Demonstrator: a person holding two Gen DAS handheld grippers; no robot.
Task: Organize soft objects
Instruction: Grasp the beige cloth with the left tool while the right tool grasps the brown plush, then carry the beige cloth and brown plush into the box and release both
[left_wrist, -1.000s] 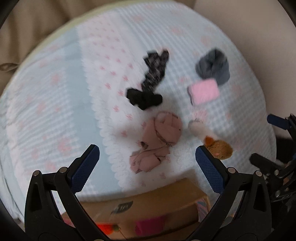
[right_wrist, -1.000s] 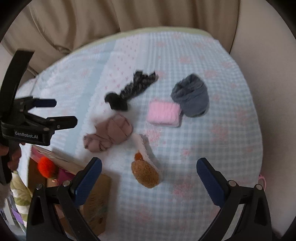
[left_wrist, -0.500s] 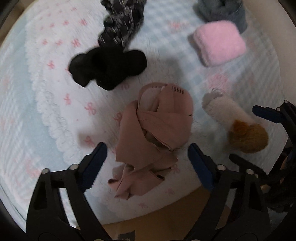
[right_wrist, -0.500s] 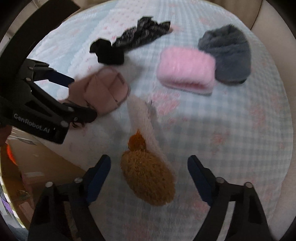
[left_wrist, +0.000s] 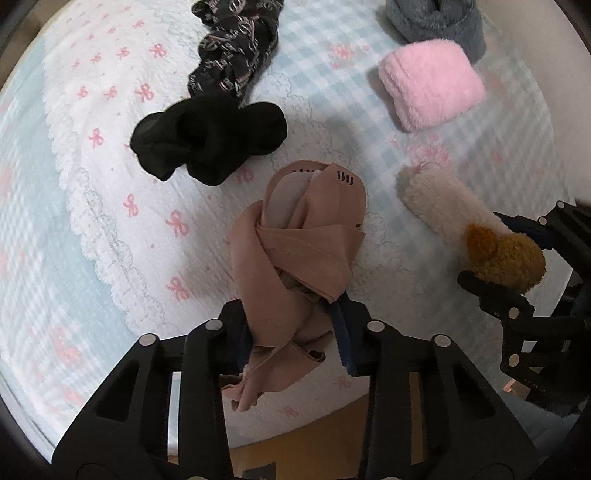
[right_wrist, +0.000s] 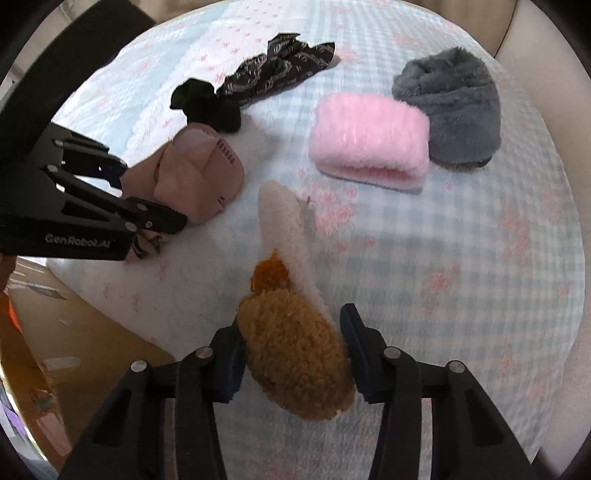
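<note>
The left gripper (left_wrist: 293, 332) has its 2 fingers pinched on the lower end of a beige cloth bundle (left_wrist: 303, 243), which lies on the white, bow-printed part of the bedspread (left_wrist: 110, 221) near the bed's edge. In the right wrist view the same gripper (right_wrist: 122, 192) comes in from the left, its tips against the beige bundle (right_wrist: 199, 173).

The right gripper (right_wrist: 291, 354) has its fingers closed in on the brown end of a fuzzy brown-and-cream sock (right_wrist: 291, 332), both pads touching its sides. The cream part stretches away from the gripper across the blue checked fabric. From the left wrist view this sock (left_wrist: 454, 214) lies to the right of the beige bundle, with the right gripper (left_wrist: 517, 266) at its brown end.

Farther back, a black sock ball (left_wrist: 210, 136) touches a black patterned cloth (left_wrist: 236, 48). A folded pink fuzzy piece (right_wrist: 369, 140) sits just beside a grey fuzzy bundle (right_wrist: 454, 107), touching it. A brown cardboard box (right_wrist: 74, 350) stands below the bed edge.
</note>
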